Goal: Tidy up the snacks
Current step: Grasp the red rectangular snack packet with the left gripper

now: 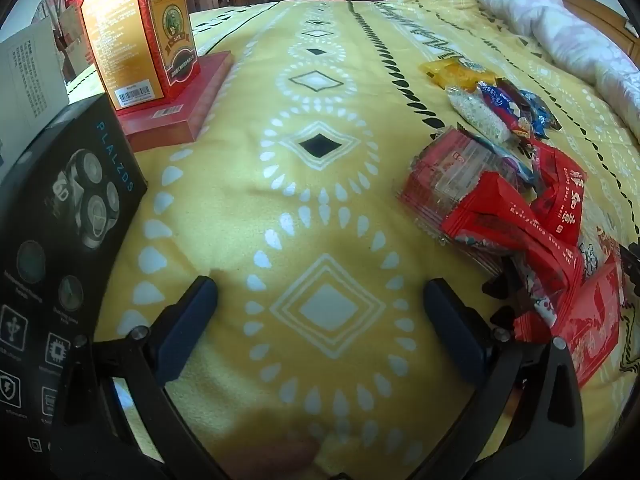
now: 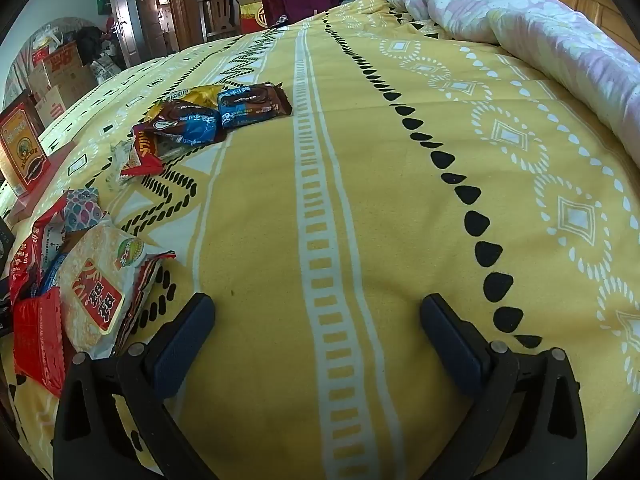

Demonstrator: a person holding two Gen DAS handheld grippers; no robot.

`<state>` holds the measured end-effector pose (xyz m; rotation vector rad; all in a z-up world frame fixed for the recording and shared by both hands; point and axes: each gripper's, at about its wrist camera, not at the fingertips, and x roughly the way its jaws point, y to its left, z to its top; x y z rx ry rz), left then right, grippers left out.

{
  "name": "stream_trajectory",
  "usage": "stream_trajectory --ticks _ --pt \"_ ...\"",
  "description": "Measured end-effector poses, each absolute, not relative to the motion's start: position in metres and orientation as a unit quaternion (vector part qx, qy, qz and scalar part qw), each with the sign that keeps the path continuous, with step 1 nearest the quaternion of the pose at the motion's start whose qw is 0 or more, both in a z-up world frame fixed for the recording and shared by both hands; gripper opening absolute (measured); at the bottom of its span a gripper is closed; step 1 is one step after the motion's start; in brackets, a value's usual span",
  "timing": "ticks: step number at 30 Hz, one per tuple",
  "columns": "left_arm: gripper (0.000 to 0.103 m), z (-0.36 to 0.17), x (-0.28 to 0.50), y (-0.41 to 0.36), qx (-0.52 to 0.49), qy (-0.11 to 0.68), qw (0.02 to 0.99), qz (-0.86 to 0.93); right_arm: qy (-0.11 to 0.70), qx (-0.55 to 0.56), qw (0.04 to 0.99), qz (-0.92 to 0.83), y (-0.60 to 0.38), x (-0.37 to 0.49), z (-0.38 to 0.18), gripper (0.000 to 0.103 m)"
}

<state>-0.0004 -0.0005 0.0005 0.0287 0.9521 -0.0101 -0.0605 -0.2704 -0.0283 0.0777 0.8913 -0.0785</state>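
Yellow patterned bedsheet (image 1: 248, 184) fills the left wrist view, soft and rumpled, so anything pressed into it may sink or slide. At the bottom of the frame the left gripper (image 1: 320, 308) has its jaws spread wide with only cloth between them. The snacks sit at the right: red packets (image 1: 500, 216) piled loosely at mid right, and further up a yellow packet (image 1: 452, 72) beside blue and dark wrappers (image 1: 516, 108). Along the left edge lies a black shaver box (image 1: 72, 216), and at upper left an orange carton (image 1: 140, 32) stands on a flat red box (image 1: 180, 108). Reaching across could well knock that tall carton over. The red packets overlap, so a pinch on one would likely drag its neighbours.

From the right wrist view, the right gripper (image 2: 316, 312) is likewise wide apart and empty at the bottom, over bare sheet. A rice cracker bag (image 2: 100, 280) lies at lower left, just beside its left finger, on top of more red wrappers. Blue and brown cookie packets (image 2: 240, 108) lie at upper left. Glossy film may slip from the pads, and squeezing hard risks crushing the crackers.
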Motion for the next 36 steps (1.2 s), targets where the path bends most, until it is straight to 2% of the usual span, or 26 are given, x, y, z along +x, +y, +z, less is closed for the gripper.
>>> stream_trajectory --ticks 15,19,24,30,33,36 --pt "0.103 0.006 -0.012 -0.001 0.018 0.468 0.883 -0.014 0.430 0.039 0.901 -0.036 -0.269 -0.060 -0.029 0.103" --pt "0.102 0.017 -0.029 -0.009 0.042 0.481 0.867 -0.120 0.430 0.039 0.901 -0.034 -0.269 -0.059 -0.030 0.103" --pt "0.101 0.048 -0.046 -0.028 0.002 0.470 0.828 -0.305 0.430 0.038 0.901 -0.034 -0.269 -0.059 -0.029 0.103" --pt "0.096 0.063 -0.040 -0.067 0.057 0.461 0.799 -0.382 0.430 0.037 0.901 -0.034 -0.267 -0.060 -0.030 0.103" --pt "0.095 0.054 -0.040 -0.087 0.122 0.466 0.780 -0.399 0.430 0.037 0.901 -0.034 -0.268 -0.060 -0.029 0.103" --pt "0.090 0.042 -0.041 -0.100 0.159 0.468 0.774 -0.396 0.430 0.037 0.901 -0.034 -0.268 -0.060 -0.029 0.103"
